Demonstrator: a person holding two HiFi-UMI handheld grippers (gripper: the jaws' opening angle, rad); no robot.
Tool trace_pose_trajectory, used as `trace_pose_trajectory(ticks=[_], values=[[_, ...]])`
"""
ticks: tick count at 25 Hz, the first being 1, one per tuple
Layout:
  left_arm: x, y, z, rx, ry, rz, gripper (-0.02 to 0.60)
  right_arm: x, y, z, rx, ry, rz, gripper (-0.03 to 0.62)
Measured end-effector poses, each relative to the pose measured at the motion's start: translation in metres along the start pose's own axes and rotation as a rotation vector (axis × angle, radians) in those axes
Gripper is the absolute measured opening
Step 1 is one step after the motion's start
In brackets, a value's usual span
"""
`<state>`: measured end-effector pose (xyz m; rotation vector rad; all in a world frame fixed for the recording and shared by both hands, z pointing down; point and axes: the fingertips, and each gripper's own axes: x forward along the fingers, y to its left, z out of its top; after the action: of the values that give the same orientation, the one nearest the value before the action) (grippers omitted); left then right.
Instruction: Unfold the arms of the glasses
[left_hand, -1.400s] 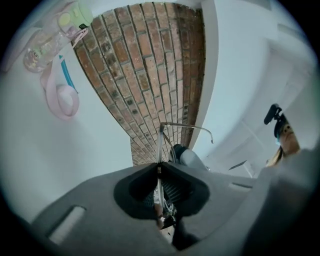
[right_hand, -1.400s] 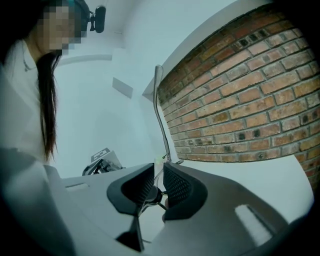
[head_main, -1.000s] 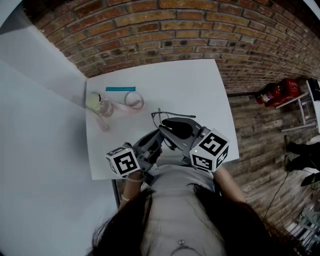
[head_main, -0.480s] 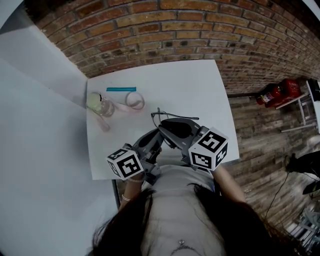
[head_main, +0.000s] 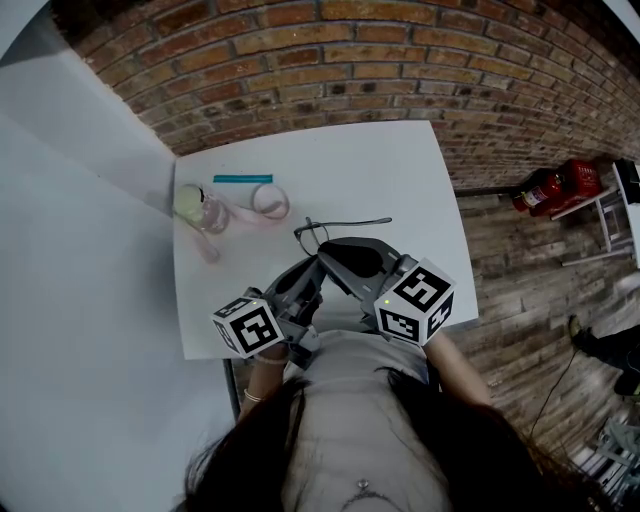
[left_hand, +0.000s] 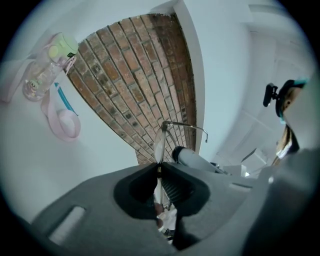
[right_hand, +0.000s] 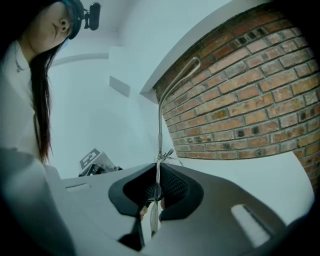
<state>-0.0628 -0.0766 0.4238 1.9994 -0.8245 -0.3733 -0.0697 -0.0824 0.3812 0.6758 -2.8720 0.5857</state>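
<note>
bottle (head_main: 196, 207): sitting at the far-left part of the table (head_main: 390, 165); clear body, pale green cap; contents too small to make out
pink strap (head_main: 267, 200): lying looped just right of the bottle; one end running to it
teal stick (head_main: 240, 178): lying flat beyond the strap; long axis running left-right
left gripper (head_main: 314, 268): reaching in from the near-left; jaws pressing together on the front of the glasses (head_main: 312, 234); lens rim sitting edge-on between the pads in the left gripper view
glasses position: being held by both grippers over the near-middle of the table, just in front of the person
glasses axis: one thin arm standing swung out; long axis running left-right across the table in the head view; hooked tip pointing right, toward the table's right edge; lens end sitting left
other arm: cannot tell its state
right gripper (head_main: 330, 246): coming in from the near-right; jaws pinching the glasses at the base of the swung-out arm; arm rising straight away from the jaws in the right gripper view, curved tip at the far end
gripper spacing: both jaw tips sitting just beside each other on the frame
red canister (head_main: 550, 183): lying on the floor at right, well apart from the table
</note>
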Motion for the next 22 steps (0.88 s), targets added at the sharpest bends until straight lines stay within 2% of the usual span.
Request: trace_pose_trajectory(ticks=[15, 22], values=[[-0.007, 0.009, 0.006, -0.094, -0.043, 0.002, 0.021, -0.008, -0.001, 0.011, -0.026, -0.058, -0.003, 0.028], [-0.012, 0.017, 0.001, -0.273, -0.074, 0.024, 0.021, -0.012, -0.001, 0.015, -0.026, -0.077, -0.003, 0.028]])
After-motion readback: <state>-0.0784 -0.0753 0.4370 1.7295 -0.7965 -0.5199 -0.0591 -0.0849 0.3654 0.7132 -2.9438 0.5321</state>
